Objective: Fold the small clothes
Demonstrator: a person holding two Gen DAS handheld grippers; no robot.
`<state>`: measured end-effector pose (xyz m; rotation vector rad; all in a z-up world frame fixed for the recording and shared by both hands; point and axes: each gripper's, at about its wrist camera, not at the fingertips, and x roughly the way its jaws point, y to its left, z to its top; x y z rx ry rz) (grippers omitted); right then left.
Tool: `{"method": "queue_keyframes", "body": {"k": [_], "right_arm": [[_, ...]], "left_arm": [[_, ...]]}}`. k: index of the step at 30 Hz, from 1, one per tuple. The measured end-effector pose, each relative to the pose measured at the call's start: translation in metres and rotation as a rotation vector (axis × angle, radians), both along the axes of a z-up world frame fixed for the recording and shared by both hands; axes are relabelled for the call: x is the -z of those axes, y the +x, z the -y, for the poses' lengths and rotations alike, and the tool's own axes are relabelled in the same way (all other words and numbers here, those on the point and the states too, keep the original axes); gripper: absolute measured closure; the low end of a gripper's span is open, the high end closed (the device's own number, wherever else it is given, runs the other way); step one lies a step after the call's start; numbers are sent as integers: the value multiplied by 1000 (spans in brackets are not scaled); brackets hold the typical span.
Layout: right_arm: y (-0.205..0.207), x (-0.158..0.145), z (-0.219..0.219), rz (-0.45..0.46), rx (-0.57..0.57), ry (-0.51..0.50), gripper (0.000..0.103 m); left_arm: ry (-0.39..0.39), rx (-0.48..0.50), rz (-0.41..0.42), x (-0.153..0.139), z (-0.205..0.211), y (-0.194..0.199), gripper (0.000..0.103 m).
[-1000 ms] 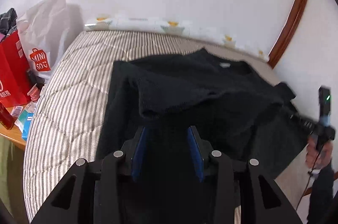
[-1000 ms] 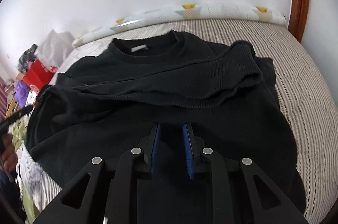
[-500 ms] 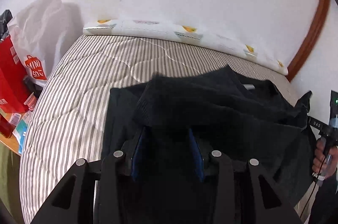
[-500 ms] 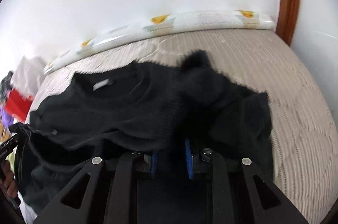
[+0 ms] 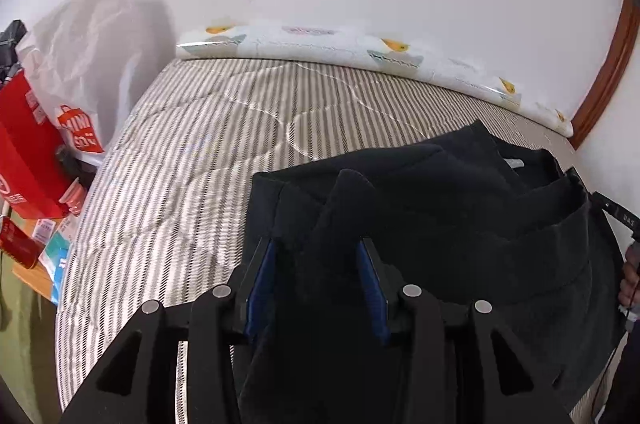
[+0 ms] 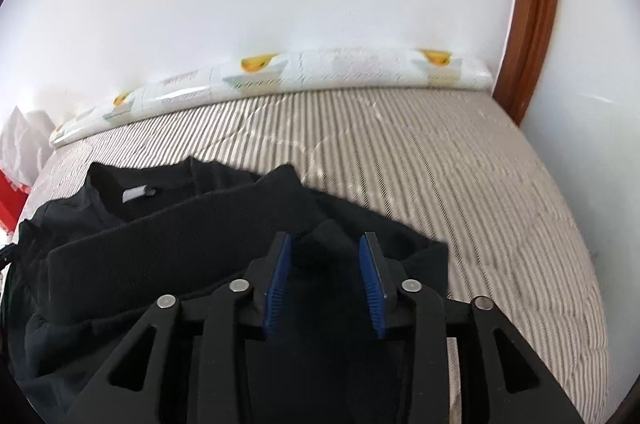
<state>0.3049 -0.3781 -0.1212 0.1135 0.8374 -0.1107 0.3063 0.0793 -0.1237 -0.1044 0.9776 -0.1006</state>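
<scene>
A black sweater [image 5: 460, 208] lies folded over on the striped bed; its collar and white label show in the right wrist view [image 6: 138, 193]. My left gripper [image 5: 316, 256] has its blue pads apart, with the sweater's raised bottom edge bunched between them. My right gripper [image 6: 325, 256] also has its pads apart, with dark fabric between them. Whether either pair of pads presses the cloth is unclear. The sweater [image 6: 168, 236] fills the lower left of the right wrist view.
The striped quilt [image 5: 208, 152] stretches to a white patterned pillow roll [image 5: 320, 44] at the wall. A white Miniso bag [image 5: 80, 64] and red bag [image 5: 24, 152] stand at the left bedside. Wooden door trim [image 6: 532, 4] stands at the right.
Both grippers have lifted the sweater's bottom edge and carried it toward the collar, folding it over. The right gripper's pads have spread wider.
</scene>
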Motion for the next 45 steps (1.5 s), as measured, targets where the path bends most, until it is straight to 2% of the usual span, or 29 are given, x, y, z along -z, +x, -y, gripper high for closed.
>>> {"method": "queue_keyframes", "body": {"k": [2,4,5,8,9,14,16,18,23,28,29,33,35,41,45], "right_arm": [[8,7,0,-36,-15,11,59],[14,14,0,-57,-25,30,59],[16,16,-1,-62,-32,38,59],[20,18,-3,-62,-61,57,87],[16,14,-4,-37,-68,51,91],[-14,-19,10,113,-49,58,94],[-27,-30,24,149,-32,112,94],[-33,-31,30,155,-24,116,93],[-20,-4,32,47,-15,90,93],[-6,16,20,-31,-20,7,91],[-8,15,19,-24,-21,-2,89],[-28,-3,16,33,4,-53,66],[-37,-7,16,41,-4,-49,61],[-72,5,20,-26,29,-80,61],[-97,7,20,-41,48,-62,61]], "left_arm": [[7,9,-3,2,3,2,63],[13,4,7,3,6,0,74],[23,0,18,1,7,-1,84],[60,-9,76,-7,12,-9,91],[64,-25,99,-11,11,-11,92],[-1,-79,169,-26,2,-13,92],[-3,-81,166,-25,4,-7,92],[-7,-80,169,-23,6,-4,92],[17,-111,141,-9,11,6,92],[23,-117,89,0,12,11,91],[26,-115,77,-1,12,11,88],[34,-85,40,-4,13,5,84],[35,-75,32,-4,12,0,84],[27,-87,11,-2,4,-29,82],[22,-91,15,-4,-1,-51,81]]}}
